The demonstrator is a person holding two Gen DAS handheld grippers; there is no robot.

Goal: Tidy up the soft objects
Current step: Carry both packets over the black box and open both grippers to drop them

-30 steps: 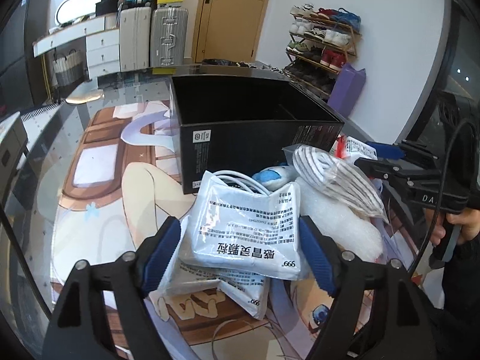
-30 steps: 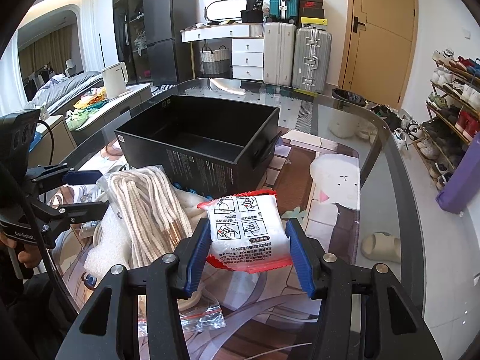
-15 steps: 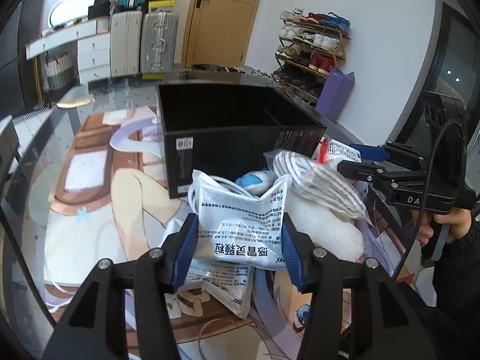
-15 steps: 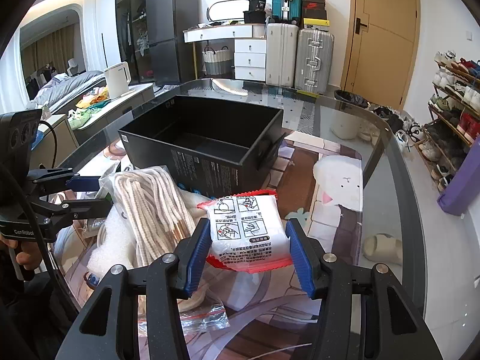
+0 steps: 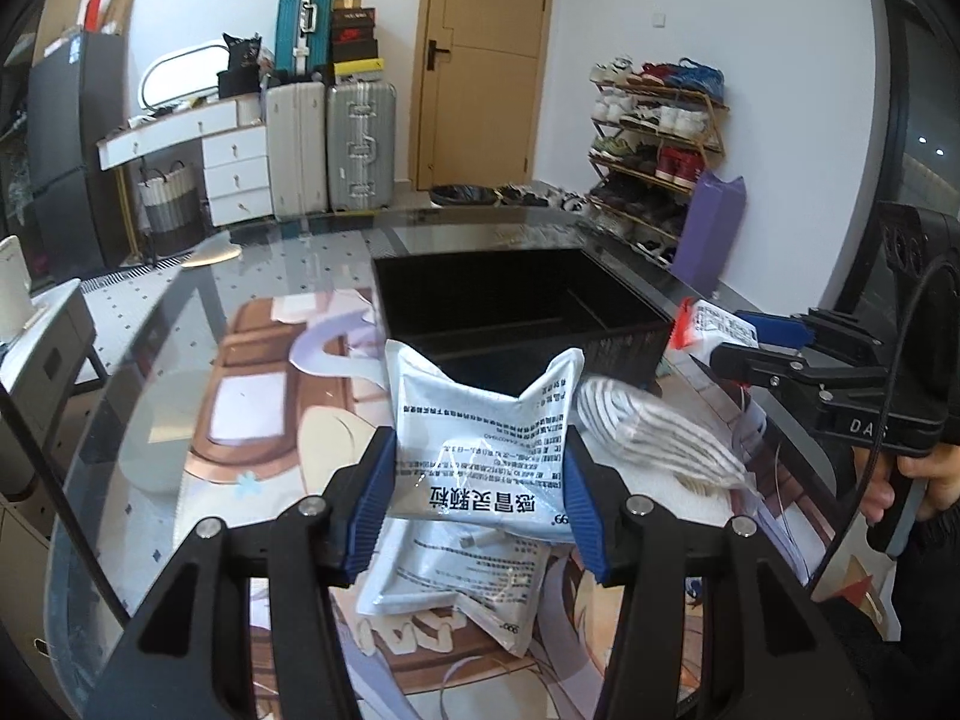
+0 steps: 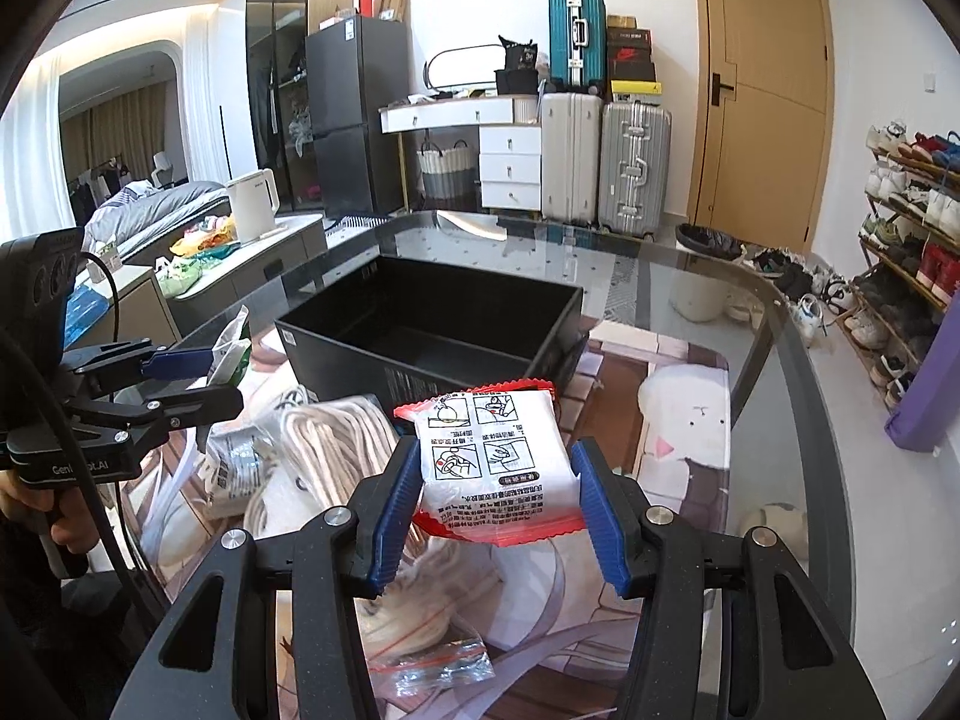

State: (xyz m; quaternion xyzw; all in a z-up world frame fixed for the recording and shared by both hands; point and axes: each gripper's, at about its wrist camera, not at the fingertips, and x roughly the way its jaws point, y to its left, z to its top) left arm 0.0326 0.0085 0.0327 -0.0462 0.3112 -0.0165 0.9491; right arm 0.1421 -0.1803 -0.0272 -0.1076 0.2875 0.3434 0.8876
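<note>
My left gripper (image 5: 477,492) is shut on a white-and-grey medicine pouch (image 5: 486,426), lifted clear of a second pouch of the same kind (image 5: 456,582) that lies flat on the table. The right gripper (image 6: 495,501) is shut on a white packet with red edges (image 6: 495,462), held above the table. An open black box (image 5: 516,306) (image 6: 432,324) stands just behind both. A bag of striped cord (image 5: 654,438) (image 6: 336,450) lies in the pile between the two grippers. Each gripper shows at the edge of the other's view, the right gripper (image 5: 738,339) and the left gripper (image 6: 198,375).
The glass table (image 6: 774,396) carries a printed mat (image 5: 258,396). A clear zip bag (image 6: 432,660) lies near the front. Suitcases (image 6: 606,162), white drawers (image 6: 510,162), a shoe rack (image 5: 654,138) and a door (image 5: 480,60) stand behind. A person's hand (image 5: 918,480) holds the right gripper's handle.
The left jaws closed in on the medicine pouch and lifted it off the pile. The right gripper rose a little with its packet still held.
</note>
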